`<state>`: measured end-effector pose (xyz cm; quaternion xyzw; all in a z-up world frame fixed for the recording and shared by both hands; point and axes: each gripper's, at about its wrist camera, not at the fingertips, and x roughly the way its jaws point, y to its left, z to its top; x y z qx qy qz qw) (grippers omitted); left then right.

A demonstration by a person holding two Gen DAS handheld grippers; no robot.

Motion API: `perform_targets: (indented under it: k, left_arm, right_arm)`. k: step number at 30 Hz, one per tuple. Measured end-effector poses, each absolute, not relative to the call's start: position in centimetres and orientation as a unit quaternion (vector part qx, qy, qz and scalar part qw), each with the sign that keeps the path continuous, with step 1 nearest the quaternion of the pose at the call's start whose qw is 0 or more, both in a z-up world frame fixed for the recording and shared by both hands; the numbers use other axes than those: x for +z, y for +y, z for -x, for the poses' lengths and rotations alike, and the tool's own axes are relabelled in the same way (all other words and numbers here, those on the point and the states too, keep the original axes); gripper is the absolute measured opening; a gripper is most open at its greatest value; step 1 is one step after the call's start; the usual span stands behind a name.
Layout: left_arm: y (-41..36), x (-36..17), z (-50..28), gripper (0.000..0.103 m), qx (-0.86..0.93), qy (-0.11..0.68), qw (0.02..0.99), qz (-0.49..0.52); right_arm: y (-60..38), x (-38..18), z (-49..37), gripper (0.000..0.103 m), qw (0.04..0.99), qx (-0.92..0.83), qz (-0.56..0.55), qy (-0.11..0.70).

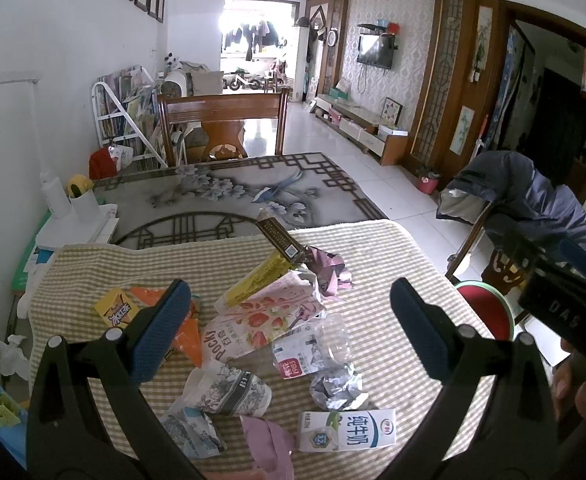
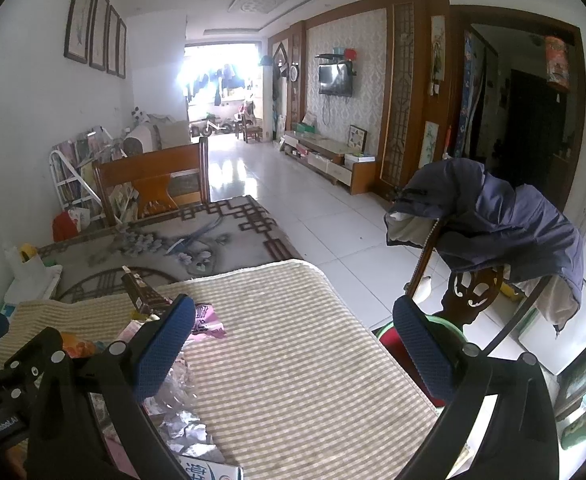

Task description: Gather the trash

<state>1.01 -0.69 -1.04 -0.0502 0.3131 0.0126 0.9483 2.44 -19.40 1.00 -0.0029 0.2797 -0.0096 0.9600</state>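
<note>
Trash lies piled on a checked cloth (image 1: 393, 256). In the left wrist view I see a pink Pocky wrapper (image 1: 253, 324), a yellow box (image 1: 259, 278), a brown wrapper (image 1: 279, 238), crumpled foil (image 1: 335, 390), a milk carton (image 1: 347, 430) and an orange wrapper (image 1: 189, 334). My left gripper (image 1: 293, 332) hangs open above the pile, holding nothing. My right gripper (image 2: 295, 350) is open over the bare cloth (image 2: 293, 340), right of the pile. Crumpled pink paper (image 2: 209, 322) and foil (image 2: 191, 434) show beside its left finger. The right tool's body (image 1: 561, 304) appears at the left view's right edge.
A red bin with a green rim (image 1: 489, 312) stands on the floor off the table's right edge. A chair draped with a blue jacket (image 2: 501, 220) is beside it. Another wooden chair (image 1: 223, 124) stands at the table's far end. White holders (image 1: 73, 204) sit at the far left.
</note>
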Motion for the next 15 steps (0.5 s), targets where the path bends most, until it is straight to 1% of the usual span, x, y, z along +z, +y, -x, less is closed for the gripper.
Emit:
perform_targets:
  k: [15]
  left_arm:
    - [0.17,-1.64,-1.6,0.098,0.032,0.314,0.947,0.052]
  right_arm:
    - [-19.15,0.37,-2.85,0.096,0.957,0.025,-0.008,0.289]
